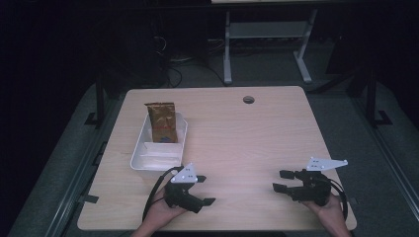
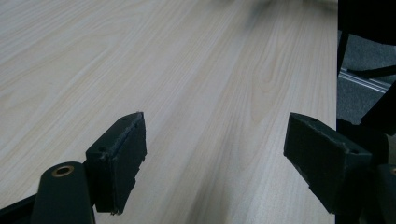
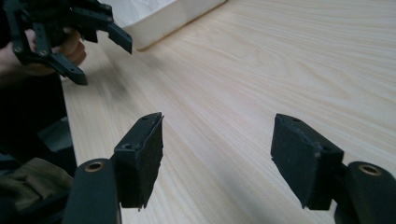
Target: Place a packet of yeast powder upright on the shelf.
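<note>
My left gripper (image 1: pixel 205 190) hovers over the near-left part of the desk (image 1: pixel 247 138), its fingers (image 2: pixel 119 158) spread apart with only bare wood between them. My right gripper (image 1: pixel 282 180) sits near the right edge, fingers (image 3: pixel 140 158) likewise released and empty. The brown bag (image 1: pixel 162 121) stands upright in the white tray (image 1: pixel 143 160) at far left, just beyond my left gripper.

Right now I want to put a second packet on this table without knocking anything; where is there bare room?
The wood between the white tray and the cable hole is bare, as is the right half up to the far edge. The near middle between left claw and right claw is free too. It is crowded at the left: the brown packet stands in the tray.
</note>
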A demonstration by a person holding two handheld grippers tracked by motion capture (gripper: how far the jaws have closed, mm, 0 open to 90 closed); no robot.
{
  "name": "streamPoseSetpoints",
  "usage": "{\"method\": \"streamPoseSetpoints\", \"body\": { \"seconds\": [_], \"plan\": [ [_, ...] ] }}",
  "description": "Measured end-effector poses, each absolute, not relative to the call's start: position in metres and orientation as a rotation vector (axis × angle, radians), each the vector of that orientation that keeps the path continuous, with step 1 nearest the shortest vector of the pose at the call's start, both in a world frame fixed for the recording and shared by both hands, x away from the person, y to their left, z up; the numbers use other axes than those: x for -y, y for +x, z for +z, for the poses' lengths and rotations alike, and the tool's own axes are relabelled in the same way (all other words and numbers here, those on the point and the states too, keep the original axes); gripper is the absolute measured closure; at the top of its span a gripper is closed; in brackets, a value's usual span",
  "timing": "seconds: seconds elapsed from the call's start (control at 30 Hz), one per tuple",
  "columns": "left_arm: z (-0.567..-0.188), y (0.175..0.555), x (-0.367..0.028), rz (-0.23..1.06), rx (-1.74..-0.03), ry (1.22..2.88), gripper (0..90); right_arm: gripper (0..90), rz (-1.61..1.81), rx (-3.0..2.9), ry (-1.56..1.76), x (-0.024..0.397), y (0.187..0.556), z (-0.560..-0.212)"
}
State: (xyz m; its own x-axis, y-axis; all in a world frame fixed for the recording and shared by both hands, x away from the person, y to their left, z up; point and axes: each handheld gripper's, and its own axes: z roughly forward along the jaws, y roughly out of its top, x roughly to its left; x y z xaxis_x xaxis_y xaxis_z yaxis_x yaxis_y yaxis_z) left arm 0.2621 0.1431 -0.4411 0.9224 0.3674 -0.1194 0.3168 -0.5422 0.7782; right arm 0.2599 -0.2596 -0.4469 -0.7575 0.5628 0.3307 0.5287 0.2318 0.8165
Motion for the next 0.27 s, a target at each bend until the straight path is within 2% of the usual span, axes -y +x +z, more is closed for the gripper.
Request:
{"method": "streamPoseSetpoints", "body": {
  "seconds": [0.1, 0.27],
  "plan": [
    [-0.4411, 0.2616, -0.142, 0.068, -0.484, 2.184, 20.6, 33.1, 1.553, -2.47, 1.093, 0.2556, 0.2625, -0.4489],
    [-0.4411, 0.2621, -0.1423, 0.067, -0.484, 2.183, 20.6, 26.5, 1.509, -2.522, 1.159, 0.2491, 0.2684, -0.4499]
  ]
}}
